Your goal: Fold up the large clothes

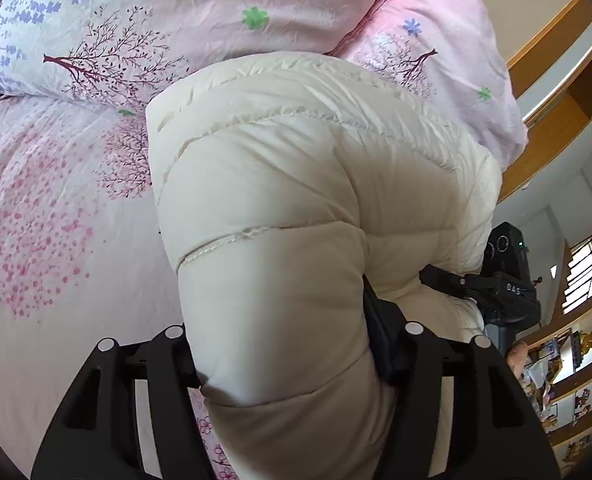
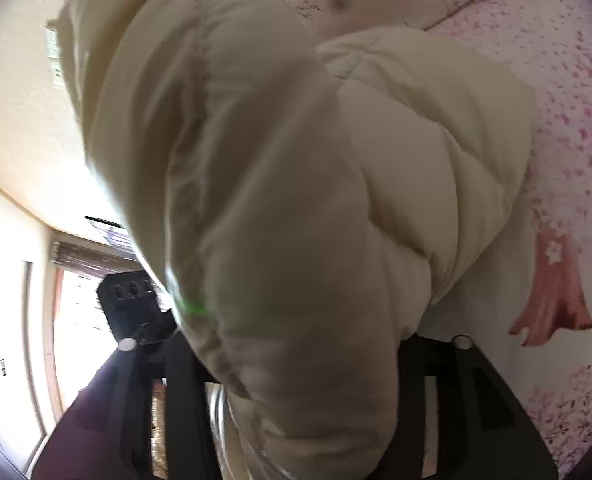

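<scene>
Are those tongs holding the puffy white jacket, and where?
Yes. Both tongs, left and right, clamp a thick quilted fold of the cream jacket; which part cannot be told.

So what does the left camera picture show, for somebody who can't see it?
A puffy cream jacket bulges up between the left hand-held gripper fingers, which pinch it. Under it lies pink flowered bedding, with a pillow behind. The right hand-held gripper shows at the jacket's right side.
</scene>
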`<state>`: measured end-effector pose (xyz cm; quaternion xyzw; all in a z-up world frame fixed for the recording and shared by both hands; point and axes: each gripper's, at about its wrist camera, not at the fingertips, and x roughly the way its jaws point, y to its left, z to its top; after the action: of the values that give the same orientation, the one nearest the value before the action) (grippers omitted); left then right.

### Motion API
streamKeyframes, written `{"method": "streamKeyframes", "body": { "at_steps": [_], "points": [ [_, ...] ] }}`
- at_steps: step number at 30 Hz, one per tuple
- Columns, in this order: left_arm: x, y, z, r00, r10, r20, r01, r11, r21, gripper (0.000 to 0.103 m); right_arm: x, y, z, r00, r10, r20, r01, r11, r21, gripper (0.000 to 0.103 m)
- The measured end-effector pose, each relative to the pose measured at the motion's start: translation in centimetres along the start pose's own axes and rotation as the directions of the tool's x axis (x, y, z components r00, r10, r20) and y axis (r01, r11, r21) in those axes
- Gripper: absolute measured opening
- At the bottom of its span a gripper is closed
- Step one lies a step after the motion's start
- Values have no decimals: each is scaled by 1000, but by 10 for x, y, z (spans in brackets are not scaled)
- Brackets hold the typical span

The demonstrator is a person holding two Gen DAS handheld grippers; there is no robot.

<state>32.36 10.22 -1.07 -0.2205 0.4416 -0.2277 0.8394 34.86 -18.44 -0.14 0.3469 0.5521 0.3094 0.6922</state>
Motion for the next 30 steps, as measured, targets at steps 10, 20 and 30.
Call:
{"method": "streamKeyframes", "body": {
  "at_steps": [10, 20, 30],
  "points": [
    [-66, -41, -28, 942, 234, 242, -274, 950, 146, 66, -95, 46, -47, 826, -351, 440, 427, 901, -83, 65],
    [-58, -108, -81, 954, 195, 228, -273, 879, 390, 66, -23, 101, -130, 838, -392, 380, 540, 701, -467, 26],
    [-16, -102, -82, 951, 265, 156, -307, 854, 420, 69, -29, 106, -89, 853, -370, 368, 498, 787, -364, 28]
  ]
}}
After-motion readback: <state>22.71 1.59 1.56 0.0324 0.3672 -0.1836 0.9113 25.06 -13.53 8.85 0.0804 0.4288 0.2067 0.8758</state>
